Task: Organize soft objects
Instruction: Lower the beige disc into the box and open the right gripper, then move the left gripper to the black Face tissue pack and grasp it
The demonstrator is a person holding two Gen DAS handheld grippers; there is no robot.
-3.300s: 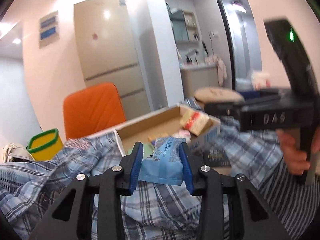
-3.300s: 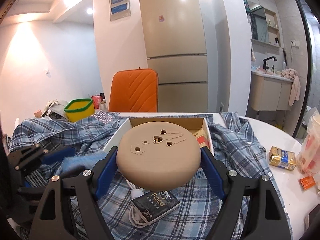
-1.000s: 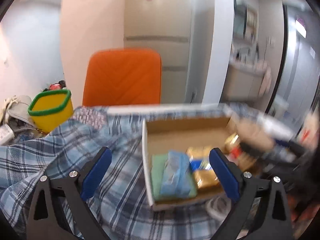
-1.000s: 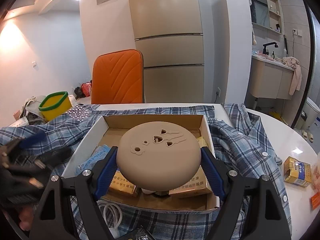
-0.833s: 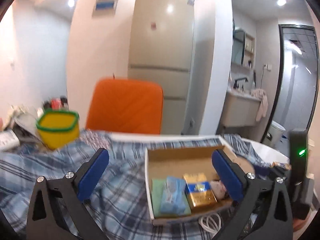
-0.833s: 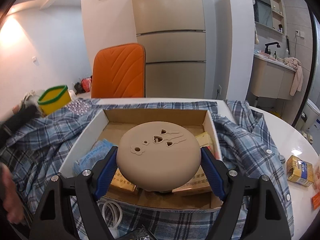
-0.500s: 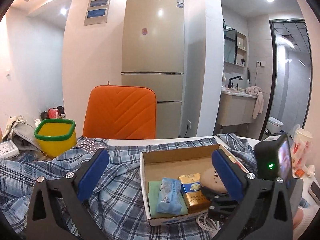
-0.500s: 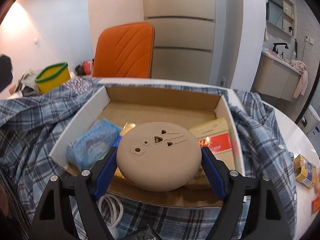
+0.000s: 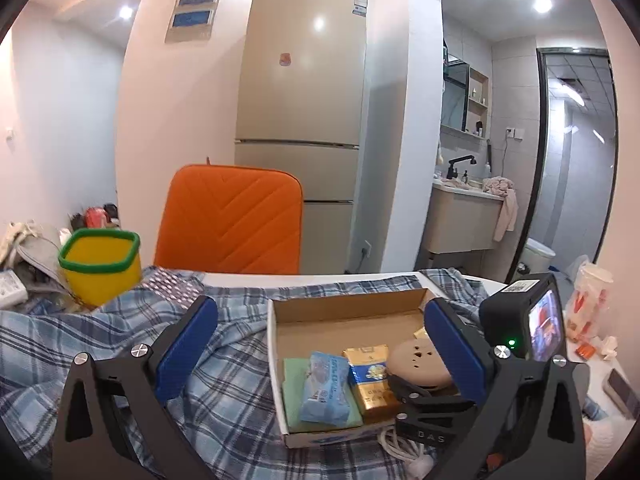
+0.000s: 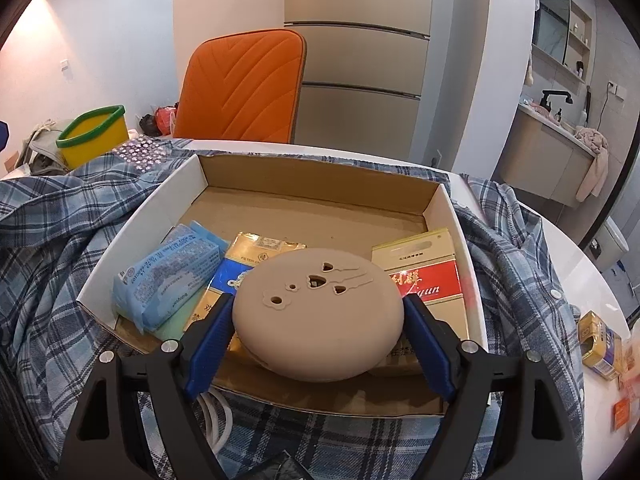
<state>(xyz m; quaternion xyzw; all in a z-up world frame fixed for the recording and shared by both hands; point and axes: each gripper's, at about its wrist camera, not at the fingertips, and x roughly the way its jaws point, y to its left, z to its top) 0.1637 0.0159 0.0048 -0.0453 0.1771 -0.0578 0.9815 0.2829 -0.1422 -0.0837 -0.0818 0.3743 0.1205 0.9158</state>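
Note:
My right gripper (image 10: 318, 334) is shut on a round beige pad (image 10: 318, 314) with small cut-outs and holds it low inside the cardboard box (image 10: 316, 188), near its front edge. The box also holds a blue tissue pack (image 10: 168, 274), a gold and blue pack (image 10: 248, 264) and a red and yellow pack (image 10: 424, 276). In the left wrist view the box (image 9: 344, 312), the blue pack (image 9: 326, 386) and the beige pad (image 9: 418, 364) show too. My left gripper (image 9: 320, 350) is open and empty, held back above the plaid cloth.
A blue plaid shirt (image 9: 80, 344) covers the round white table (image 10: 576, 256). A yellow bin with green rim (image 9: 100, 268) and an orange chair (image 9: 228, 220) stand behind. A white cable (image 10: 216, 416) lies before the box. Small packs (image 10: 600, 344) lie at the right.
My left gripper let go of the blue tissue pack in the box, opened and drew back. My right gripper moved forward and down with the beige pad into the box.

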